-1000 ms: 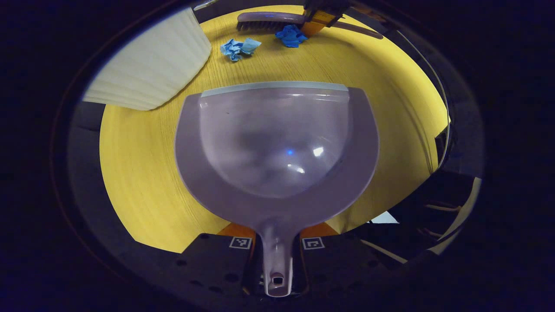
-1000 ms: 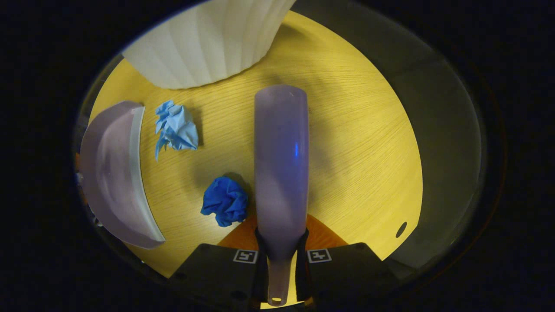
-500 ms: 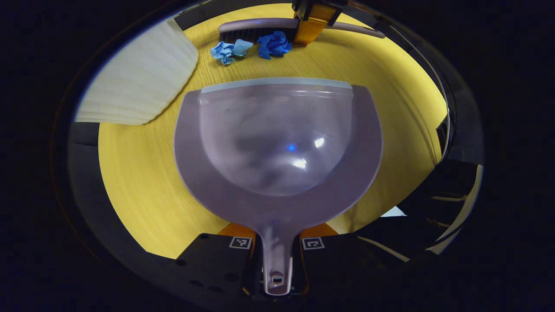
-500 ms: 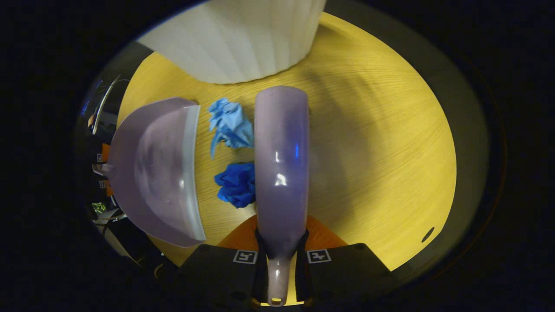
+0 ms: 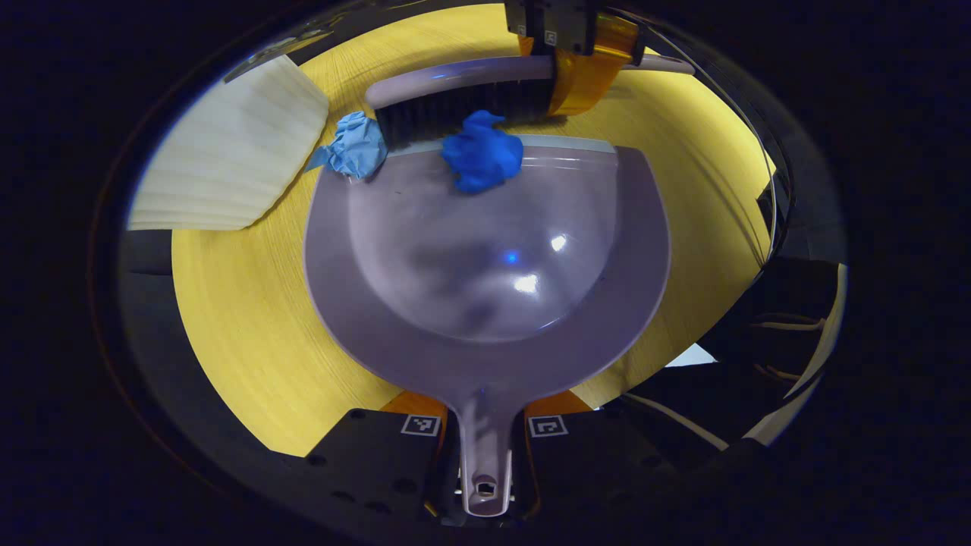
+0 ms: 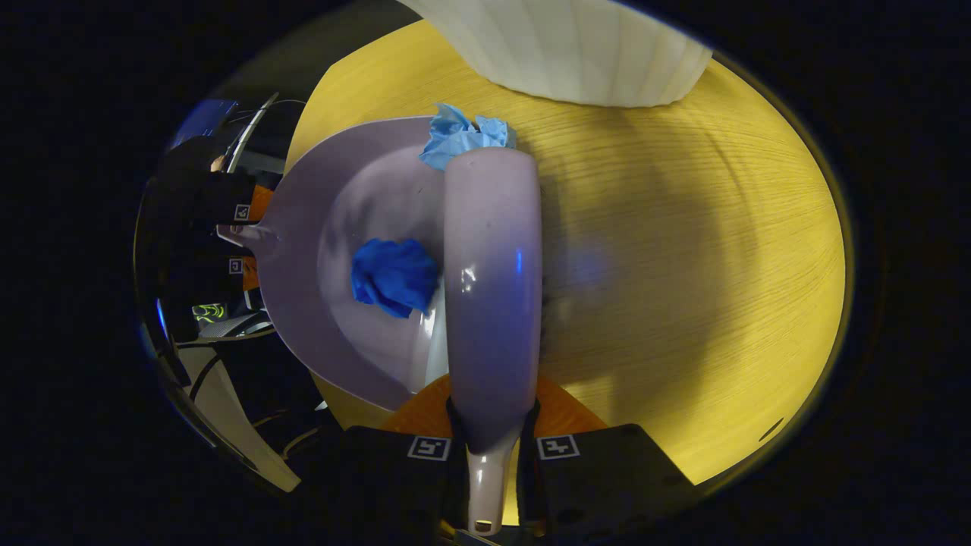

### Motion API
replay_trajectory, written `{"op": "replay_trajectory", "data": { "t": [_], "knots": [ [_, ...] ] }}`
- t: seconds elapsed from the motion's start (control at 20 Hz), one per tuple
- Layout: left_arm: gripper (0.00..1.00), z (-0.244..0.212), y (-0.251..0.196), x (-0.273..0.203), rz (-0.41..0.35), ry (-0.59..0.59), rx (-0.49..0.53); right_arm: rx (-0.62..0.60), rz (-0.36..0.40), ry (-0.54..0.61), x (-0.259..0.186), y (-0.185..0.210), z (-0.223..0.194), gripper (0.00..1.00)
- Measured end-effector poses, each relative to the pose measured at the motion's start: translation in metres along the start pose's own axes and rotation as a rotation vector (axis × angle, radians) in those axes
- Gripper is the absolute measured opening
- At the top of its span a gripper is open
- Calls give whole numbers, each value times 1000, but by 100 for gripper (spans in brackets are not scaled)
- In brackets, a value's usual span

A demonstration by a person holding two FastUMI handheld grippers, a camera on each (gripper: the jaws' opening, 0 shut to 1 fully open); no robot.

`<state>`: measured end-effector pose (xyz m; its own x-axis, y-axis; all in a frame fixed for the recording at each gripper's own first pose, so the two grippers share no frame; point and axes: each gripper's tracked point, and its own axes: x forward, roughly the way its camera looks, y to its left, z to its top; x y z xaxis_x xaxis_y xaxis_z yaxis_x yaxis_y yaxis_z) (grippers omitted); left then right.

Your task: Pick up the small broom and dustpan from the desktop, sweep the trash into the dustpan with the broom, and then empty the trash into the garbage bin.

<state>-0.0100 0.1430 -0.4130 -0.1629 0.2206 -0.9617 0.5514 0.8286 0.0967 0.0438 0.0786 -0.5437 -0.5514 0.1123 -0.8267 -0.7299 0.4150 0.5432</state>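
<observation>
Sweeping with jaws tight on broom (image 5: 463, 95) and dustpan (image 5: 485, 258); light blue paper ball (image 5: 353, 145) beside dustpan corner, could slip past onto bench (image 5: 235, 303).

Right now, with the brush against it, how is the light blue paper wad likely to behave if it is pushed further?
The light blue wad looks like crumpled paper, so probably very light and soft, yielding under the bristles. It sits at the corner of the dustpan lip, beside the brush tip, so it may well slip sideways past the pan. Its irregular creases suggest tumbling, not clean rolling.
</observation>
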Motion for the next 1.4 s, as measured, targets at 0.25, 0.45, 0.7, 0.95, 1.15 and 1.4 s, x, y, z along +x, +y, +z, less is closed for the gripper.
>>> {"op": "replay_trajectory", "data": {
  "t": [0.25,0.45,0.7,0.95,1.15,1.4],
  "knots": [
    [27,0,3,1,10,-7,26,-17,31,-20,-6,4,-5,27],
    [25,-1,4,0,25,5,42,112,-25,-126,-19,-21,11,26],
    [25,-2,5,-4,41,47,47,162,-120,-95,-15,-42,18,26],
    [26,-5,2,-3,45,70,38,106,-141,-99,-19,-47,22,27],
    [26,-10,3,-9,53,120,12,-12,-54,-21,-25,-38,0,26],
    [26,-9,1,-11,53,118,3,145,-95,-176,-44,-74,33,26]
  ]
}}
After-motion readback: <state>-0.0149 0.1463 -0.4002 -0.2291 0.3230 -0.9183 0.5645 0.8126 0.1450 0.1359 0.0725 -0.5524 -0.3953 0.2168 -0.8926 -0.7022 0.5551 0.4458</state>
